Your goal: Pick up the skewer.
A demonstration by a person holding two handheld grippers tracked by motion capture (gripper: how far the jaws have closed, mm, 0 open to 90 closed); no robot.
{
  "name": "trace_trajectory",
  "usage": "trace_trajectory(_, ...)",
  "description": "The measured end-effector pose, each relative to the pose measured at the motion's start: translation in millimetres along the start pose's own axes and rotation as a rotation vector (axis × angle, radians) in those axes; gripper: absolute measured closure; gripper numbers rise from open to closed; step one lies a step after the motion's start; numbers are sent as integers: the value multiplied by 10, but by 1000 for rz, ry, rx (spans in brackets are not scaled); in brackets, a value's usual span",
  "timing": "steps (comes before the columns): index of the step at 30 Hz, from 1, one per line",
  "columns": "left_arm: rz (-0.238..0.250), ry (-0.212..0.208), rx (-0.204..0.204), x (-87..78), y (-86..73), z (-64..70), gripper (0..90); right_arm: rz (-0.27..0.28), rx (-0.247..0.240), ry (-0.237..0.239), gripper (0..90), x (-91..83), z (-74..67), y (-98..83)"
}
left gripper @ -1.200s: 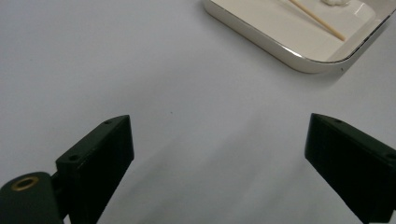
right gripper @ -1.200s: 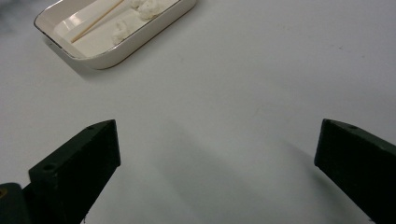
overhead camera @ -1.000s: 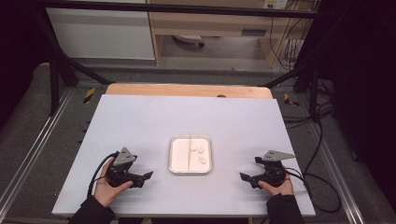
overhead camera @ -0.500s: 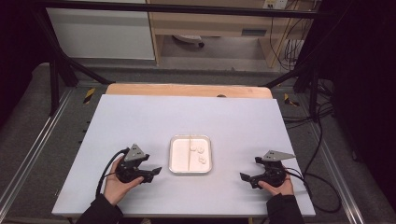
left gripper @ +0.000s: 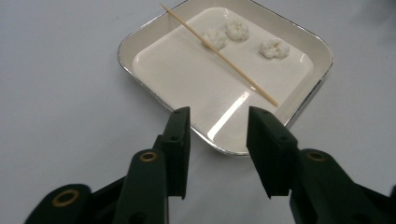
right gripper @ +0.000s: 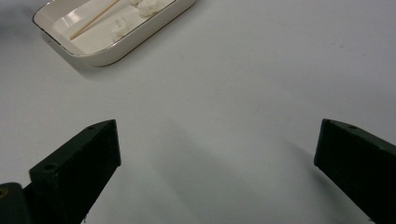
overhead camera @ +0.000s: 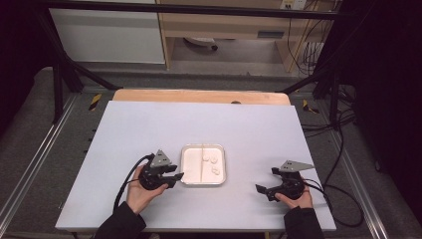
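A shallow white tray [overhead camera: 223, 167] sits at the table's middle front. In it lie a thin wooden skewer [left gripper: 219, 53] and three small white lumps [left gripper: 274, 47]. My left gripper [overhead camera: 177, 177] is at the tray's left edge. Its jaws have just been closing and stand partly open above the tray's near rim [left gripper: 126, 44], pressing on nothing. The left gripper [left gripper: 218, 116] points across the tray toward the skewer. My right gripper [overhead camera: 260, 190] rests on the table to the tray's right, wide open and empty [right gripper: 217, 128], with the tray [right gripper: 107, 53] at its far left.
The white table top [overhead camera: 149, 129] stretches far beyond the tray, with a wooden strip [overhead camera: 199, 95] along its back edge. Black frame bars and cables [overhead camera: 343, 149] flank the table on both sides.
My left gripper has moved right, up to the tray's left edge, and its jaws have narrowed. The right gripper has stayed where it was.
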State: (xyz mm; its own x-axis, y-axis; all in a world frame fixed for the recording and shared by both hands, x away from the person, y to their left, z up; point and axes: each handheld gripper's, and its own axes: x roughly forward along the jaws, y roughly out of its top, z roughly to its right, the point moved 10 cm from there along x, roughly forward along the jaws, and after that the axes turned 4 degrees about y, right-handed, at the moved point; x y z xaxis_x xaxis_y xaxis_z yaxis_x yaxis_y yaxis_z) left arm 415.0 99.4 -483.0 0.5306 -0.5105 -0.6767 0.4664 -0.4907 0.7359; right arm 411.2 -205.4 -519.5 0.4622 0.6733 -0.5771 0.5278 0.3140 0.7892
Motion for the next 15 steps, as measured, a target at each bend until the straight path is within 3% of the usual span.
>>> trace_trajectory(10, -8, -38, -14, 178, 138, 152, 834, -2, 3, 1, 8, -5, -3, -2)
trace_trajectory(15, -16, -49, -8, 258, 194, 219, 894, -4, 0, -1, 8, -5, 1, -5)
